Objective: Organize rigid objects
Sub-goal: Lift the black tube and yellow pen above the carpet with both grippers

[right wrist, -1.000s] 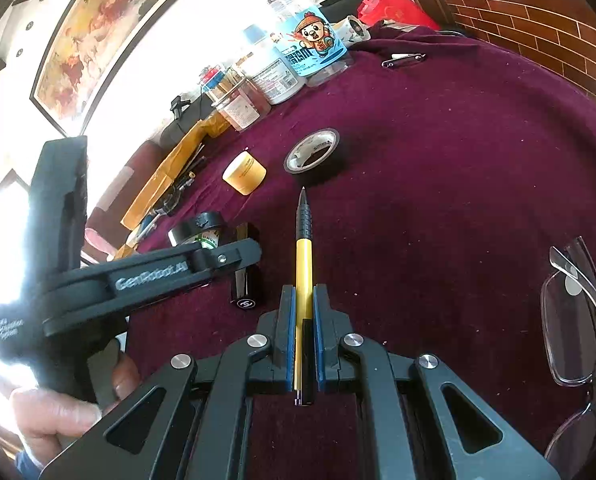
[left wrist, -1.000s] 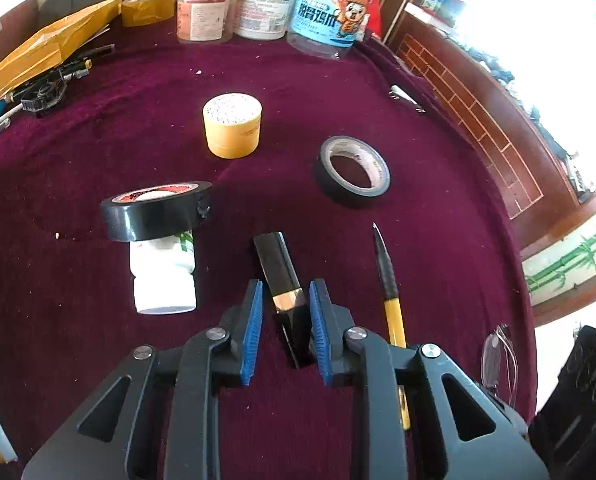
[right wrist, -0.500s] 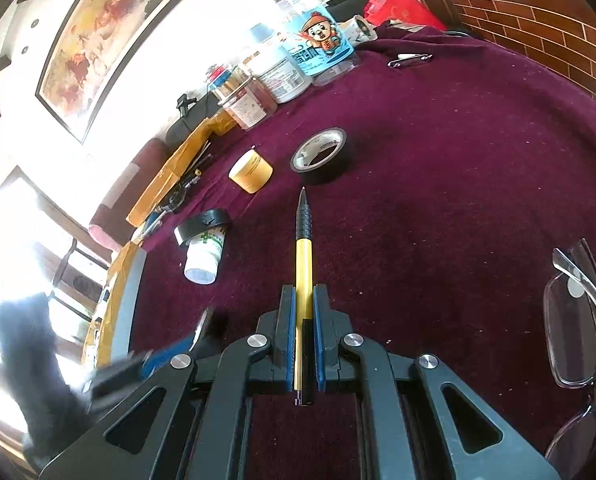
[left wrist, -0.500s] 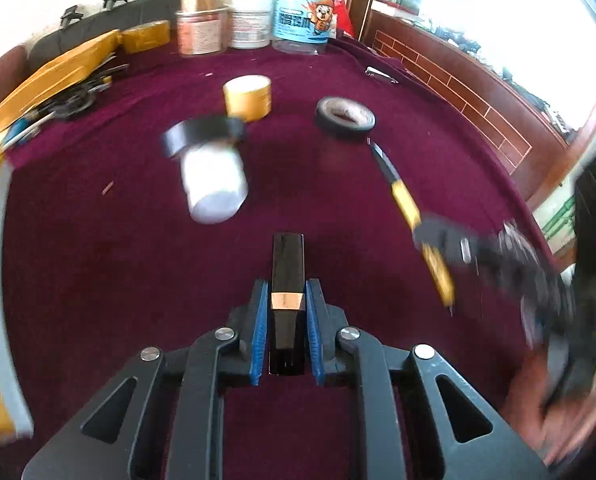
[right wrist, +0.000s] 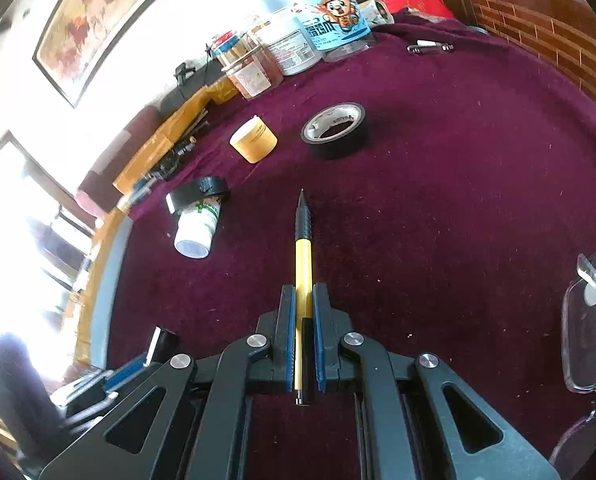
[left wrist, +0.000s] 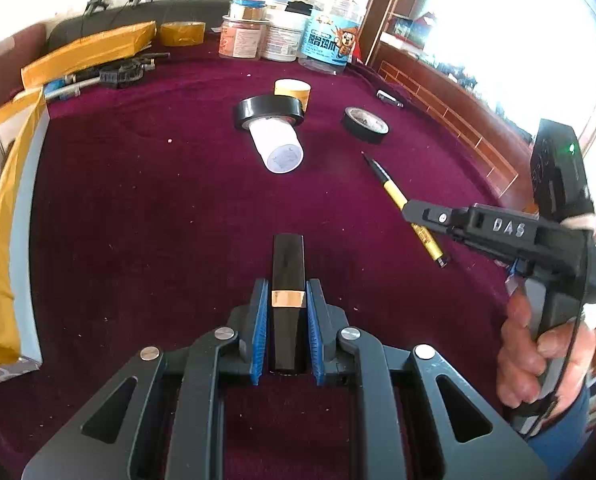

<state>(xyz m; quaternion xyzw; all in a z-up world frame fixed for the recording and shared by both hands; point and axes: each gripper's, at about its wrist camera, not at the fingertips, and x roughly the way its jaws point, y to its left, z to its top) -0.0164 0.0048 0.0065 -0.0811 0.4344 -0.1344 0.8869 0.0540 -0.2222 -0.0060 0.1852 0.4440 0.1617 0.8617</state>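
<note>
Between the left gripper's blue pads one black rectangular bar with a gold band is sitting clamped, while the right gripper is pinching one yellow-and-black pen. Ahead of both claws are lying three tape rolls, the black one farthest right, and one white bottle, all on maroon cloth. Eyeglasses are being cut off at the right edge.

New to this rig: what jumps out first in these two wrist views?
Each hand-held gripper is shut on something: the left hand-held gripper clamps a black tube with a gold band, and the right hand-held gripper clamps a yellow-and-black pen. Farther back on the maroon cloth, a white bottle lies on its side with a black tape roll ringed around it, and a second black tape roll lies flat.
</note>
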